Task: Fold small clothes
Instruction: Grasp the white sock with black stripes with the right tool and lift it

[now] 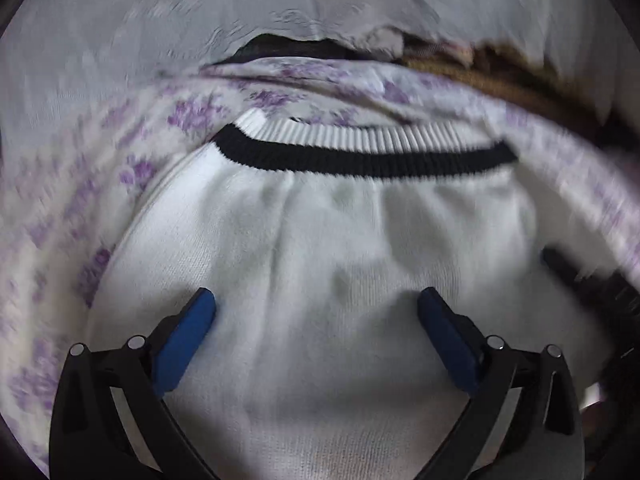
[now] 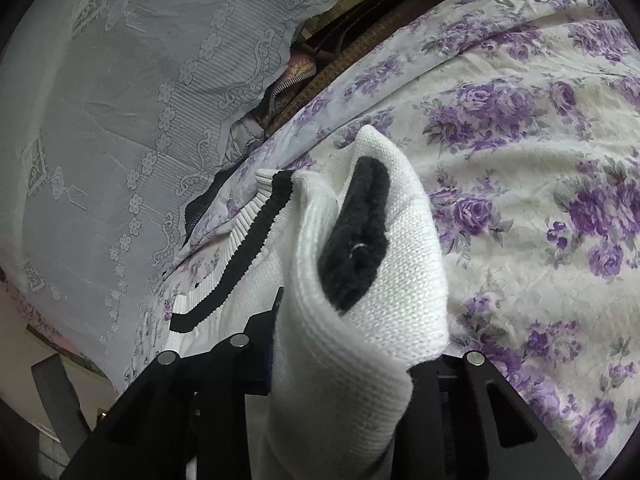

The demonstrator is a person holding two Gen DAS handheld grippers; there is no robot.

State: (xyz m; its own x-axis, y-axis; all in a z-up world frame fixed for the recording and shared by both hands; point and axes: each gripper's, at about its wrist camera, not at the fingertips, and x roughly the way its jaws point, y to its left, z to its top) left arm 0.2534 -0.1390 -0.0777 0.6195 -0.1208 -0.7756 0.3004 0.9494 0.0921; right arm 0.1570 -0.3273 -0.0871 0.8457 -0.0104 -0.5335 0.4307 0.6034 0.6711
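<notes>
Nearest the right camera, the right gripper (image 2: 340, 364) is clamped on a bunched fold of the small white knitted garment with a black-and-white ribbed hem (image 2: 360, 280); the cloth hides the pads, so the grip is judged from the way the knit stands up between the black finger arms, with a black patch (image 2: 356, 236) showing in the raised fold. The garment's ribbed hem (image 2: 224, 272) trails away to the left and lies on the white bedspread printed with purple roses (image 2: 520, 160).

In the left view, which is blurred, the left gripper (image 1: 316, 312) hovers over the flat white body of the garment with its blue pads (image 1: 188, 340) wide apart and nothing between them. Beyond it the hem band (image 1: 360, 152) runs across, then the bedspread, then a pale grey lace-patterned cloth (image 1: 120, 20) at the back.

The step in hand looks like taking hold for a fold: one side is gripped, the other not yet. The next move probably calls for the left jaws to close on the matching edge before both lift and carry the cloth over.
</notes>
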